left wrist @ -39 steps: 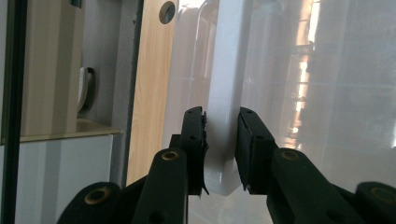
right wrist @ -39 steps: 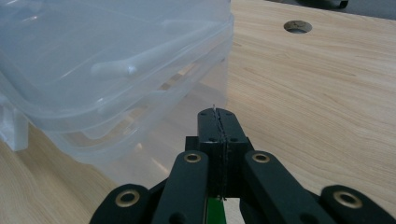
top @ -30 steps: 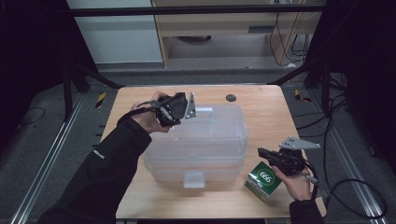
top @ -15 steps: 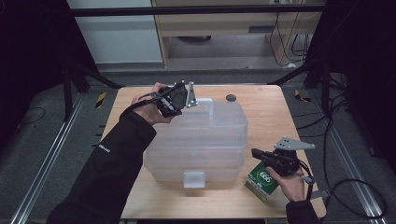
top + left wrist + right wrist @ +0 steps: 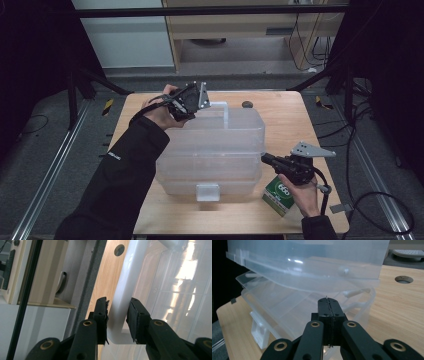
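Note:
A clear plastic storage box (image 5: 210, 150) with a clear lid (image 5: 312, 262) stands in the middle of the wooden table. My left gripper (image 5: 202, 104) (image 5: 117, 312) is at the box's far side, shut on the lid's white handle (image 5: 125, 277) (image 5: 222, 106), which runs between its pads. In the right gripper view the lid sits tilted above the box's rim. My right gripper (image 5: 266, 158) (image 5: 329, 301) is shut with nothing in it, pointing at the box's near right corner. A green carton (image 5: 280, 192) lies under that hand.
A white latch (image 5: 207, 191) (image 5: 259, 332) sticks out from the box's front wall. A round hole (image 5: 246, 104) (image 5: 403, 279) is in the table (image 5: 300, 125) behind the box. Bare wood lies right of the box. Cables trail off the table's right edge.
My left hand has moved toward the far edge and slightly up with the lid handle. The right gripper has lifted a little beside the box, still shut.

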A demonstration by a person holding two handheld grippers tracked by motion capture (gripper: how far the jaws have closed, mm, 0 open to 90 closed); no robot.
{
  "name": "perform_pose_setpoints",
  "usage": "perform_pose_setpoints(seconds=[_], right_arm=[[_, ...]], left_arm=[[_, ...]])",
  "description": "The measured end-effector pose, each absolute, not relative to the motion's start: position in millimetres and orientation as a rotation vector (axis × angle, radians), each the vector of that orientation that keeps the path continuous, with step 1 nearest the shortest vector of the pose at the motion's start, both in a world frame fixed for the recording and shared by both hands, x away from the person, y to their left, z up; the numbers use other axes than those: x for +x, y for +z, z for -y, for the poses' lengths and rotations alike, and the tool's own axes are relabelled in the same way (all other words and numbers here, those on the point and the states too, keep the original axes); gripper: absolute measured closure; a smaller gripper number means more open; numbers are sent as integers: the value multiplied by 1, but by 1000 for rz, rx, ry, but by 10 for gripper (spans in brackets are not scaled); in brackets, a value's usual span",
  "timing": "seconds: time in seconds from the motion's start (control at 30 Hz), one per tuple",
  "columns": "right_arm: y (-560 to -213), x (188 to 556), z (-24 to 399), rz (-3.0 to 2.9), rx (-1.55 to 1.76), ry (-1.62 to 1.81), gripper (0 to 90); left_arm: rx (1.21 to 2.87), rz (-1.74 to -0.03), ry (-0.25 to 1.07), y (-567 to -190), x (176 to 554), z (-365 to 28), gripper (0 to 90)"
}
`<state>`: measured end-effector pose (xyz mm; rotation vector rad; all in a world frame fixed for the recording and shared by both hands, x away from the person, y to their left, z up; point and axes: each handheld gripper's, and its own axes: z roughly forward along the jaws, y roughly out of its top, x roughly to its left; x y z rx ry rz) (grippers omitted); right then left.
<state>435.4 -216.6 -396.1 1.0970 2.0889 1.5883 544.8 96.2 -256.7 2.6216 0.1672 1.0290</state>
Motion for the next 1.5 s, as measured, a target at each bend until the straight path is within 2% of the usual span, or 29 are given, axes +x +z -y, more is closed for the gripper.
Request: perform_pose_setpoints(seconds=[0.17,0.4,0.7,1.03,1.2,1.33,1.5], right_arm=[[-395,434,217,-2066,1095,1615,900],[-395,434,216,-2073,1102,1612,900],[-396,434,215,-2078,1097,1597,900],[-396,435,214,-2089,1103,1588,900],[-397,435,213,-2094,1106,1581,900],[-397,435,213,-2096,1102,1569,900],[-397,435,212,-2098,1104,1567,900]], left_arm=[[2606,-192,1013,-257,544,-98,673],[2571,-206,994,-258,534,-110,521],[2458,-318,969,-243,516,-151,507],[2299,-514,909,-244,500,-202,622],[2131,-625,911,-247,485,-229,700],[2059,-687,928,-252,475,-245,761],[1927,-762,916,-269,458,-268,845]])
